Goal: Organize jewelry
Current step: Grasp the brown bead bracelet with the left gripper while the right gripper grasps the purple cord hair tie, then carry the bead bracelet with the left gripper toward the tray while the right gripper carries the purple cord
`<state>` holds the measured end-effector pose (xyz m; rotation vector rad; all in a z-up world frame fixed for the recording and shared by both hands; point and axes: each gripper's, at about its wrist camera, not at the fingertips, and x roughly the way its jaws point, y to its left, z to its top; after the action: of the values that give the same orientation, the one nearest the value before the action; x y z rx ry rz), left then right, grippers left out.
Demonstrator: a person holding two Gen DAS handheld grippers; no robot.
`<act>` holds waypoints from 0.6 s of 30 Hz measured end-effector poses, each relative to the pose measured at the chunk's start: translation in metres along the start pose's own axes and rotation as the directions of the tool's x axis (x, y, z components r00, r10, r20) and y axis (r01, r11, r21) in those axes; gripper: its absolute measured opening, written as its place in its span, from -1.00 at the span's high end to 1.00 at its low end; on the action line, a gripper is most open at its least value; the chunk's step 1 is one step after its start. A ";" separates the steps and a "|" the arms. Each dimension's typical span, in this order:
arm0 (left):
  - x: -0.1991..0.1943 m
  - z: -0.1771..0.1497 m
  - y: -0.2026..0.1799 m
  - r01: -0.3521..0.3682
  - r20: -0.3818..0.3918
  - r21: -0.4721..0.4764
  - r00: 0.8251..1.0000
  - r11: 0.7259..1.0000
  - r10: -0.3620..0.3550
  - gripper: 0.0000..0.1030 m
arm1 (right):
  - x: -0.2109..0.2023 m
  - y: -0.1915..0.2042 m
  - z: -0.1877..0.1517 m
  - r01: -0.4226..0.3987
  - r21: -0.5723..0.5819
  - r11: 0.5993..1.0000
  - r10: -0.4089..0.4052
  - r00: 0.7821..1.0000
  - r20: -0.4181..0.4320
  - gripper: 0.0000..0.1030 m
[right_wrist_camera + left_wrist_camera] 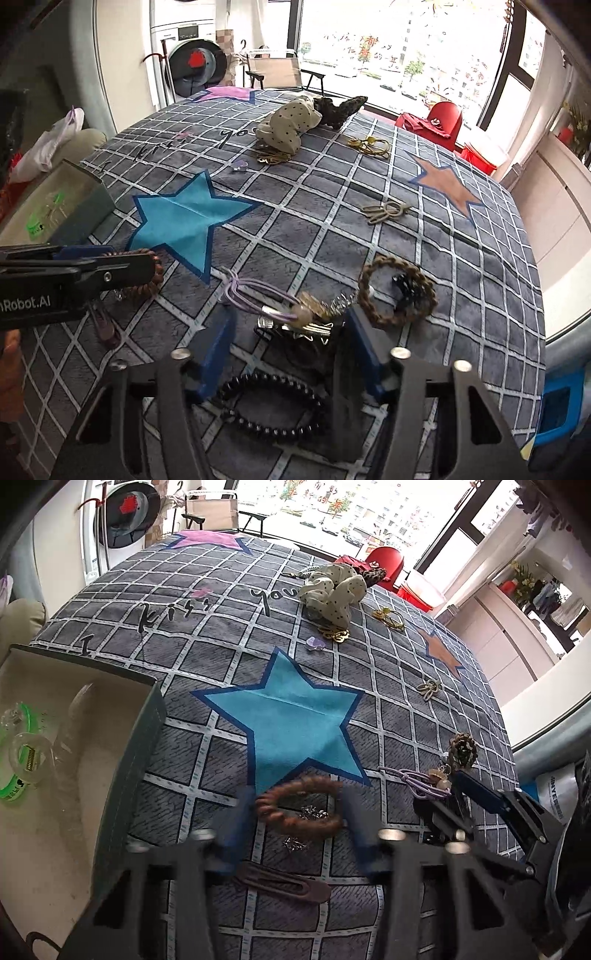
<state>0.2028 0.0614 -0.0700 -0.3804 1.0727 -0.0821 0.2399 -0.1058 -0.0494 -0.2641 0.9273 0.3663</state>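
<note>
A: Start with what's closest. What does the left gripper (299, 812) have?

B: Its blue fingers stand apart, one on each side of the brown bead bracelet (299, 806). The bracelet lies flat on the checked cloth (406, 709), right between the fingertips, its ring stretched roughly across the gap. I'd judge closing would catch it, though blur makes it unclear whether the pads touch the beads yet.

A: And the box?

B: The grey box (122, 775) sits just left of that gripper, open side up, with green bands (14, 738) and a clear clip inside. The left hand is clearly the nearer one to it, so the carry goes left, a short way.

A: The right gripper (288, 343)?

B: Also spread open, holding nothing. Between its fingers lies a tangle: a lilac hair tie (255, 291) with a bead, and silver clips. A black bead bracelet (273, 402) lies nearer the camera, a braided brown ring (397, 291) just beyond the right finger.

A: Anything hard to read?

B: The small silver pieces inside the brown bracelet are too blurred to name. A brown hair clip (284, 882) is partly covered by the gripper body. Farther off, the spotted scrunchie (332, 590) hides a dark item behind it.
</note>
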 end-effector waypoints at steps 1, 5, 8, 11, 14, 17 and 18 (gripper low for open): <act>0.000 0.000 0.000 0.006 -0.002 -0.001 1.000 1.000 -0.006 0.37 | 0.001 -0.001 0.001 -0.009 0.009 1.000 0.009 1.000 0.003 0.19; -0.003 -0.001 -0.002 0.024 0.015 0.017 1.000 1.000 -0.024 0.70 | -0.004 -0.006 0.003 -0.037 0.066 0.997 0.034 0.999 0.039 0.73; -0.007 -0.002 -0.005 0.042 0.023 0.038 0.999 0.998 -0.043 0.74 | -0.012 -0.017 0.002 -0.065 0.138 0.988 0.056 0.996 0.072 0.73; -0.012 -0.003 -0.006 0.066 0.025 0.048 0.997 0.997 -0.067 0.74 | -0.020 -0.033 0.001 -0.116 0.226 0.967 0.097 0.991 0.096 0.73; -0.017 -0.005 -0.007 0.083 0.029 0.058 0.996 0.995 -0.085 0.74 | -0.027 -0.045 -0.002 -0.161 0.287 0.944 0.133 0.985 0.113 0.73; -0.024 -0.007 -0.007 0.091 0.033 0.069 0.995 0.994 -0.093 0.74 | -0.036 -0.052 -0.007 -0.190 0.327 0.926 0.156 0.979 0.128 0.73; -0.026 -0.008 -0.008 0.094 0.033 0.072 0.995 0.993 -0.097 0.74 | -0.039 -0.053 -0.009 -0.197 0.334 0.922 0.161 0.978 0.132 0.72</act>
<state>0.1840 0.0583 -0.0486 -0.3686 1.0124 -0.1964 0.2347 -0.1649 -0.0195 0.1639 0.9003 0.3745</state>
